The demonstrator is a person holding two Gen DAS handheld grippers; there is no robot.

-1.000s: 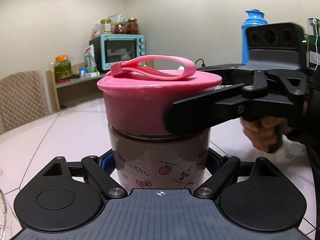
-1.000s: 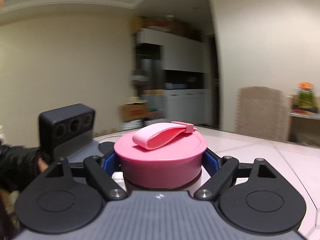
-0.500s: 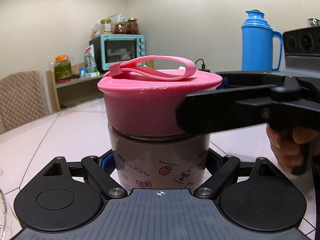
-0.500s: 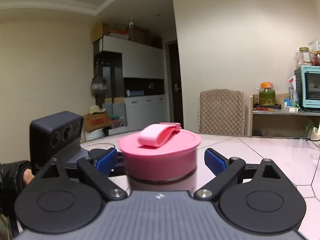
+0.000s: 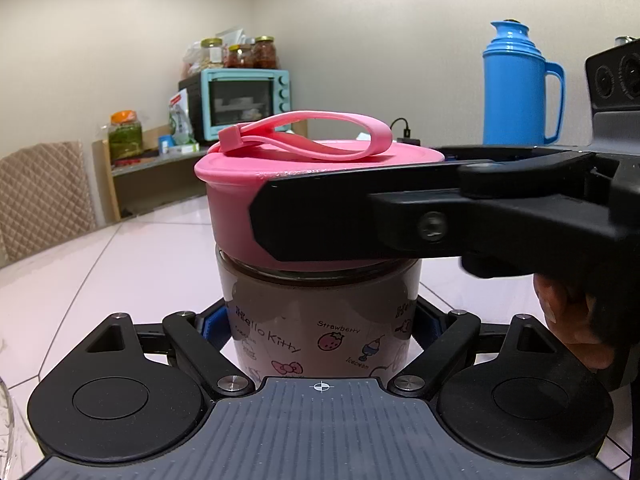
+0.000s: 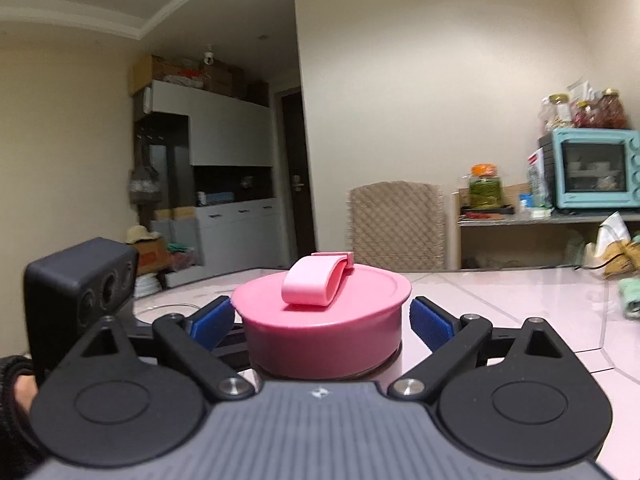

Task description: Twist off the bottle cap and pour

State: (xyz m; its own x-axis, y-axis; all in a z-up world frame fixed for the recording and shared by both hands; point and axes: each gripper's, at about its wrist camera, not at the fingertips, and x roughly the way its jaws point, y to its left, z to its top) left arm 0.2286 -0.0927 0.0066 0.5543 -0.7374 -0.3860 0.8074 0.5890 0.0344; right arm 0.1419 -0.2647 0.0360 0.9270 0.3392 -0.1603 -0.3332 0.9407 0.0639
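The left gripper (image 5: 320, 324) clamped the jar (image 5: 320, 320) on a pink tiled table (image 5: 120, 264); the right gripper (image 6: 322, 316) stood apart around its cap (image 6: 324, 332), an oven (image 6: 592, 168) at right.

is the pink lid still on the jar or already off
On. The pink lid sits level on the jar, covering its mouth. How far it is unscrewed cannot be told.

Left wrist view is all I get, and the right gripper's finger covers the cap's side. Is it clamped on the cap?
Observer: No. The right wrist view shows the right gripper straddling the pink cap of the jar, jaws spread, with a gap between each of the blue pads and the cap's wall.
Operator: Is the strap between the pads?
Observer: No. The strap lies folded over on top of the cap, above the pads.
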